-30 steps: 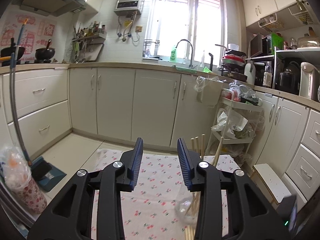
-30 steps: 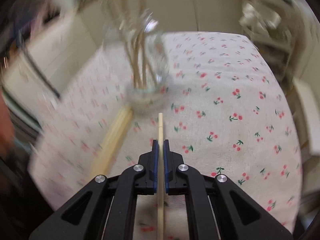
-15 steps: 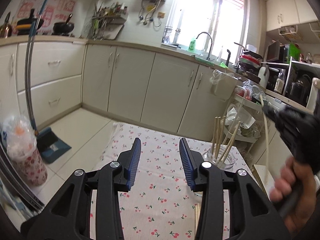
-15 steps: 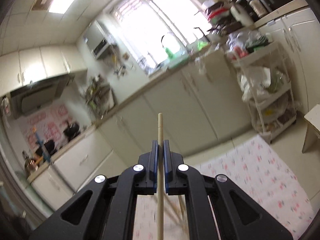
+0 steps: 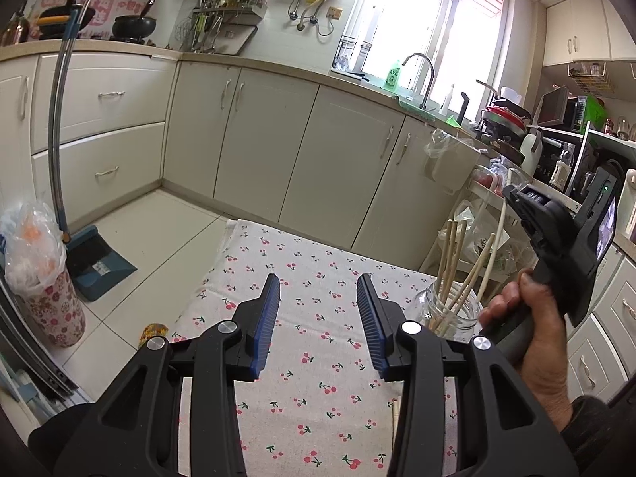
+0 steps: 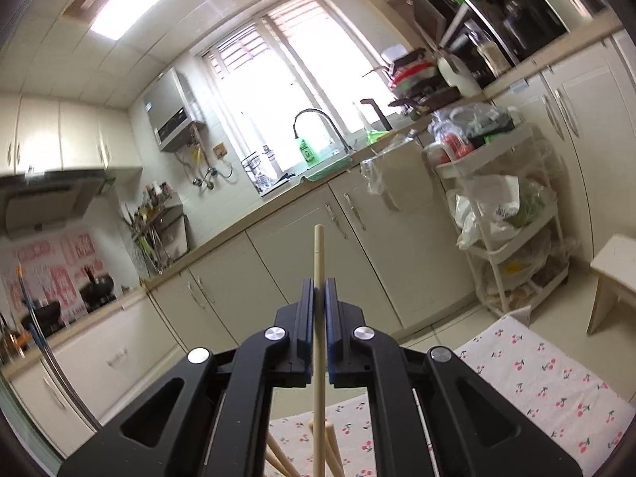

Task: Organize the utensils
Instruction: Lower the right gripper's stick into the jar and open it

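A clear glass jar [image 5: 445, 312] stands on the cherry-print cloth [image 5: 318, 357] at the right and holds several wooden chopsticks [image 5: 451, 254]. My right gripper [image 6: 318, 290] is shut on one pale chopstick [image 6: 318, 262], held upright. In the left wrist view the right gripper [image 5: 512, 198] is above and right of the jar, and its chopstick [image 5: 495, 246] slants down to the jar's mouth. My left gripper [image 5: 318, 298] is open and empty above the cloth, left of the jar. More chopstick tops [image 6: 330, 449] show below the right gripper.
Another chopstick [image 5: 395, 409] lies on the cloth behind my left gripper's right finger. A dustpan and broom [image 5: 95, 262] and a bagged bin [image 5: 43, 278] stand on the floor at the left. A white rack [image 6: 508, 230] with bags stands at the right, next to a stool [image 6: 612, 274]. Cabinets line the far walls.
My right gripper swung from pointing down at the cloth to pointing up, carrying the chopstick to the jar's mouth. The left gripper drew back and tilted down, still open.
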A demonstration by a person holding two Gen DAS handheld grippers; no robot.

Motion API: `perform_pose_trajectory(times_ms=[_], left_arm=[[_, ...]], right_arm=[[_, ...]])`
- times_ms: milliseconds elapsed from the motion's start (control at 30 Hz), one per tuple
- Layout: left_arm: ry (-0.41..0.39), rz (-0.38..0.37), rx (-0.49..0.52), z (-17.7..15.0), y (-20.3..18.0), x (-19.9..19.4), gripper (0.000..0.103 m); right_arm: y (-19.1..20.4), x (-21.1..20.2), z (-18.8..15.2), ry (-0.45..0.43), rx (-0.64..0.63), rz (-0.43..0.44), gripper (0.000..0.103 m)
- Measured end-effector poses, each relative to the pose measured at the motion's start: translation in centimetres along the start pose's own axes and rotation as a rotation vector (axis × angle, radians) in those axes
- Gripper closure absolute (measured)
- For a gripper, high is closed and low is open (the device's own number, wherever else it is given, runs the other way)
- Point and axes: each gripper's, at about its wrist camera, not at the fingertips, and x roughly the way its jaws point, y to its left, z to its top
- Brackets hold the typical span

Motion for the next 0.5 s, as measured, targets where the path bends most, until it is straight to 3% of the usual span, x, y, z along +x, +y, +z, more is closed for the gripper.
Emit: perform_pose_trajectory(times_ms=[500], left_arm=[[0.014, -0.001, -0.008, -0.2, -0.1, 0.5, 0.064]], right_arm=[[0.6, -3.4, -2.8, 0.066, -0.155, 0.038, 0.097]])
